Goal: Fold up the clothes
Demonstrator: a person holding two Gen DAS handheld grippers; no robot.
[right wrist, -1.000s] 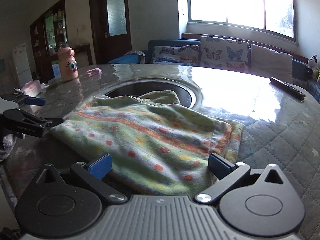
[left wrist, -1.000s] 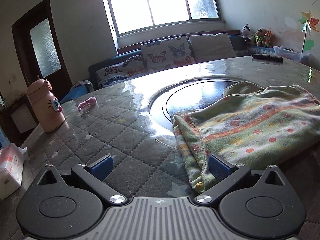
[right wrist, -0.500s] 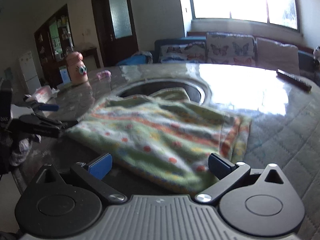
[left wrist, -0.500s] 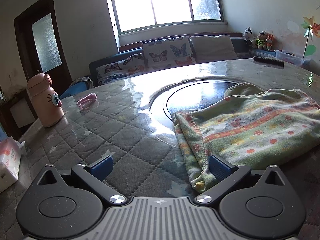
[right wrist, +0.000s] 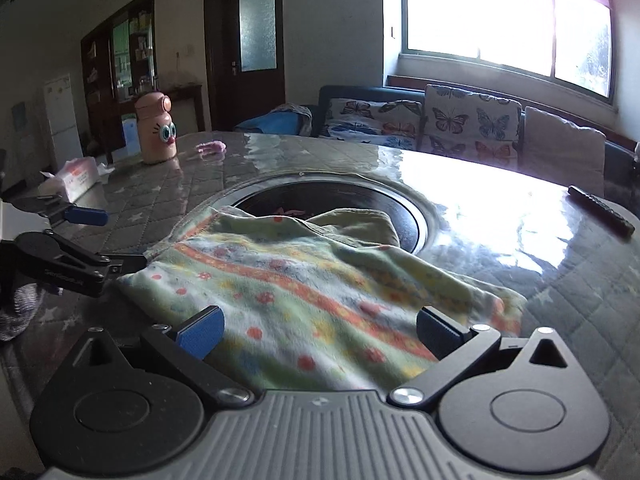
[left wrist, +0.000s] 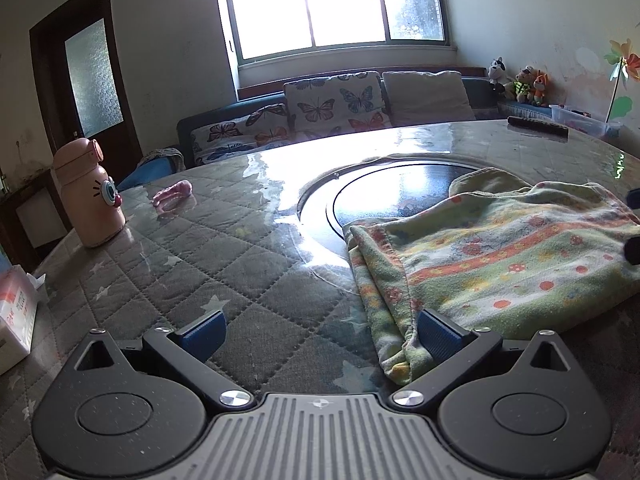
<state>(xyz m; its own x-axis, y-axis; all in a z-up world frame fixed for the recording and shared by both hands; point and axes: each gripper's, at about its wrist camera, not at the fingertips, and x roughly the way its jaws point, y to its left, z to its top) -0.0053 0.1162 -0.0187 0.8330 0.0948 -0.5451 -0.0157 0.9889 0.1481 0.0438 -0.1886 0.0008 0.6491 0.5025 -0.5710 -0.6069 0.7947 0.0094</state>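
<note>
A folded green cloth (left wrist: 500, 256) with orange stripes and dots lies on the quilted table, partly over the dark round inset (left wrist: 400, 196). My left gripper (left wrist: 320, 334) is open at the cloth's left folded edge, and its right pad (left wrist: 436, 334) touches that edge. My right gripper (right wrist: 320, 332) is open low over the near edge of the cloth (right wrist: 304, 280), which spans the gap between its pads. In the right wrist view the left gripper (right wrist: 108, 240) shows at the cloth's left corner, jaws apart. The right gripper's tips (left wrist: 633, 224) peek in at the left view's right border.
A pink bottle (left wrist: 90, 196) with a cartoon face, a small pink item (left wrist: 172, 196) and a tissue box (left wrist: 16, 316) sit on the table's left part. A dark remote (left wrist: 538, 126) lies at the far right. A sofa (left wrist: 320, 116) stands behind the table.
Both grippers have shifted a little and their views tilted up. The right one swung left along the cloth's near edge. The cloth lies as before and both stay open.
</note>
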